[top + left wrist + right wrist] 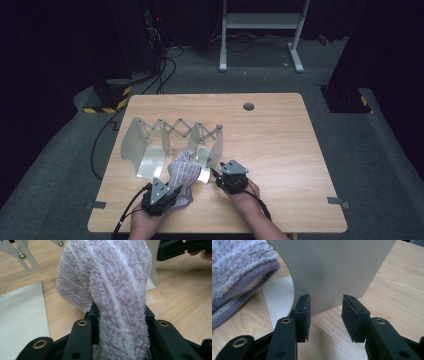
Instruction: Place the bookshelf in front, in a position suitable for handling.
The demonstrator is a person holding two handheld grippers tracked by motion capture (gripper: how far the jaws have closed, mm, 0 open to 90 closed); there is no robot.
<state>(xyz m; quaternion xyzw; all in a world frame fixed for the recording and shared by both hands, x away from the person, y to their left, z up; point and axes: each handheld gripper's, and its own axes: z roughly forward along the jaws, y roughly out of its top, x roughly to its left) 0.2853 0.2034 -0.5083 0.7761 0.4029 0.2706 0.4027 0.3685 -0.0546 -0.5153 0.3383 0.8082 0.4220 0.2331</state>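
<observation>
Terry cloth: lilac-and-white striped towel (112,287), soft, limp and light; likely to sag and drape from any single hold.
Location: near edge of wooden table (280,145), bunched against the front of the folding rack (172,137); one end lifted in the left gripper (159,196).
Left gripper state: jaws clamped on a gathered fold of towel, pile bulging up between them in the left gripper view.
Right gripper state: right gripper (325,315) with pads (305,317) spread, nothing between them, just short of the rack's grey end panel (337,270).
Hem: darker ribbed border (244,290), firmer than the pile; judged the better place for a second hold.
Grip advice: pinch several layers deep; a thin loop of pile is likely to slip.
Rack: thin, stiff sheet and scissor links, probably light and apt to slide when pushed.
Fragility: none apparent in the towel.
</observation>
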